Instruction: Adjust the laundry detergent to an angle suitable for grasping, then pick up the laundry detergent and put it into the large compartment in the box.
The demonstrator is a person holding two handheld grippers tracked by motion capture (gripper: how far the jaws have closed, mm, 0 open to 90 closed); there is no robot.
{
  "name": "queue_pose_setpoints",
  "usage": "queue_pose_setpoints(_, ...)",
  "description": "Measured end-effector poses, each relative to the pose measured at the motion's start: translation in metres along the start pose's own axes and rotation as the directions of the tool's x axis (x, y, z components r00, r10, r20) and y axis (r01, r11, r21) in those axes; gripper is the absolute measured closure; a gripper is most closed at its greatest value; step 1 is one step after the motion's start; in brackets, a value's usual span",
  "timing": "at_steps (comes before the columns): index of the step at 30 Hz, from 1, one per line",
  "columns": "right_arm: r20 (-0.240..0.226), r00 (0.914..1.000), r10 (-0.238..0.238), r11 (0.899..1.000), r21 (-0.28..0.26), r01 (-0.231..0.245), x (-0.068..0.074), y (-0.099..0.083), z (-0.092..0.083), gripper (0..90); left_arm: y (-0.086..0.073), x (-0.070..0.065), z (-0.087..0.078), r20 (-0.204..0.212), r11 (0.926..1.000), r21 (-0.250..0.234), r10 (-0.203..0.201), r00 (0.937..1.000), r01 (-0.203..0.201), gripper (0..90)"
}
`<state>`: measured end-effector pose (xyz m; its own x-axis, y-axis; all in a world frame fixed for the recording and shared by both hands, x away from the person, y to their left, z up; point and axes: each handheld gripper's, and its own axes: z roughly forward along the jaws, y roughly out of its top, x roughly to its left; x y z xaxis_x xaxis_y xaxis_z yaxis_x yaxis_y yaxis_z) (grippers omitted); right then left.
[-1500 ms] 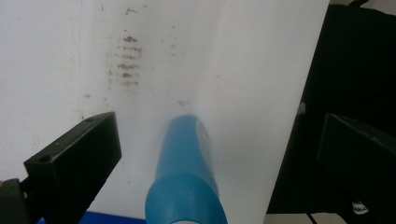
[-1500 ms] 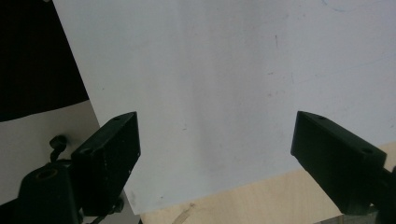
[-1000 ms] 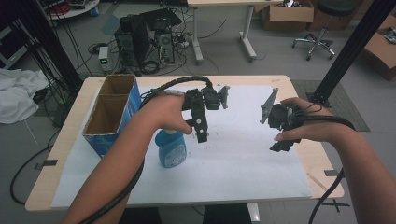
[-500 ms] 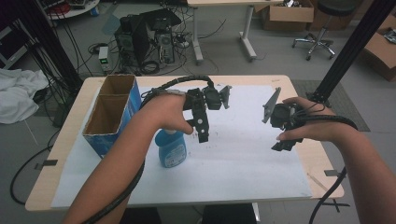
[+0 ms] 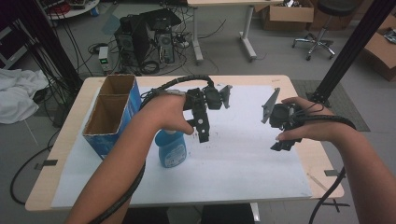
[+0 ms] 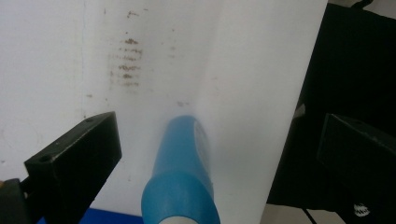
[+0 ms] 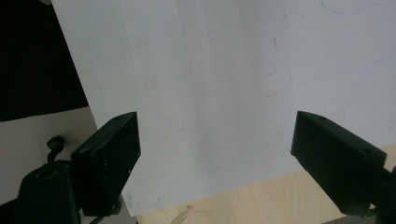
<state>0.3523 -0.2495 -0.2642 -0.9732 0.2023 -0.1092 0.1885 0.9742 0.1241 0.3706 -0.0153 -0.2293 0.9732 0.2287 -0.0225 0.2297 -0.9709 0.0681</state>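
- Bottle [image 5: 172, 148], blue, upright on white sheet [image 5: 243, 163], just beside cardboard box [image 5: 112, 114].
- Left gripper [image 6: 219, 154] above bottle, jaws spread wide, bottle top between them, not touched.
- Right gripper [image 7: 217, 154] well apart over sheet's right part near table [image 5: 322, 177] edge, jaws spread, holding nothing.

A blue plastic bottle [image 5: 172, 148] stands upright on the white-covered counter [image 5: 243, 158], just beside the cardboard box [image 5: 112, 112].
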Motion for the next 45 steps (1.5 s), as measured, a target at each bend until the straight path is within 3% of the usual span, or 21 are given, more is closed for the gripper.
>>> queue_pose_setpoints(9,0.006,1.0000,-0.002,1.000,-0.001,0.002,-0.001,0.001,-0.003,15.9,0.001,-0.001,-0.007,-0.003,1.0000,-0.003,-0.005,1.0000,0.005,0.3)
queue_pose_setpoints(19,-0.004,1.0000,-0.005,1.000,-0.004,0.005,-0.001,-0.001,0.001,15.9,0.004,-0.002,0.003,0.009,0.9999,0.010,-0.001,1.0000,0.001,0.3)
queue_pose_setpoints(27,0.002,0.9999,0.013,1.000,-0.017,-0.013,-0.006,-0.007,0.000,15.9,0.003,-0.007,-0.010,-0.001,1.0000,0.004,0.004,1.0000,-0.004,0.2)
queue_pose_setpoints(30,0.004,1.0000,0.007,1.000,-0.016,-0.007,-0.004,-0.005,0.002,15.9,0.000,-0.008,-0.012,0.014,1.0000,-0.005,-0.003,0.9999,0.003,0.2)
queue_pose_setpoints(45,0.006,0.9996,-0.027,0.999,-0.026,0.027,0.001,0.004,0.002,15.9,-0.022,-0.015,-0.024,-0.016,0.9958,-0.016,-0.090,0.9958,0.090,0.1)
